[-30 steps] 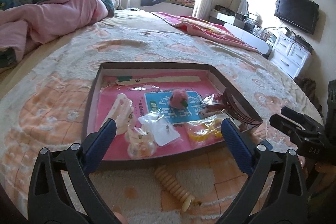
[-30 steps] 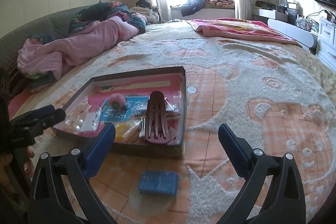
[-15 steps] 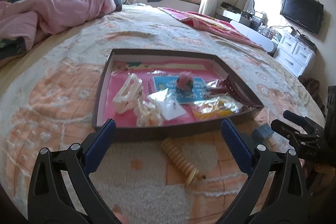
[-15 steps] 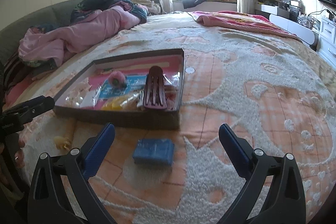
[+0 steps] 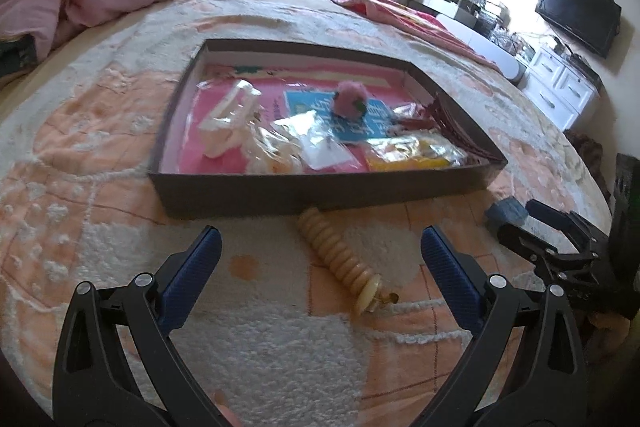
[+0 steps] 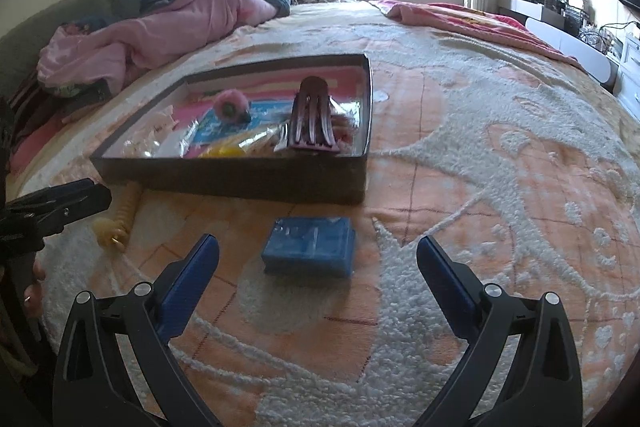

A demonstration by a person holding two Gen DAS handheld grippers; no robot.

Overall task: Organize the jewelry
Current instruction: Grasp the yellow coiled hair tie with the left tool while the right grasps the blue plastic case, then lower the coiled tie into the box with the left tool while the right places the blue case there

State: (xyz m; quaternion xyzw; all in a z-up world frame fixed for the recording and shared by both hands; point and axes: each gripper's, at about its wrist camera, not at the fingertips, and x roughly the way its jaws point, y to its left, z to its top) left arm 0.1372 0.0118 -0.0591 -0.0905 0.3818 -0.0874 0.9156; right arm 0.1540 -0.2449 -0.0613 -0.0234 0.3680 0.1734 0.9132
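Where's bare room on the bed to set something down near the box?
Bare blanket lies right of the brown box, and in front of the blue case. Between the beaded bracelet and that case is narrower. Inside the box is crowded.

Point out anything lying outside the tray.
Two things lie on the bedspread in front of the tray: a cream beaded bracelet touching its front wall, and a blue box near its right corner.

Dark brown tray (image 5: pixel 320 193), pink lining. Cream beaded bracelet (image 5: pixel 340 259) at 6 o'clock. Blue box (image 6: pixel 310 243). Maroon clip (image 6: pixel 312 119). Peach-and-white bedspread (image 6: pixel 500 187).
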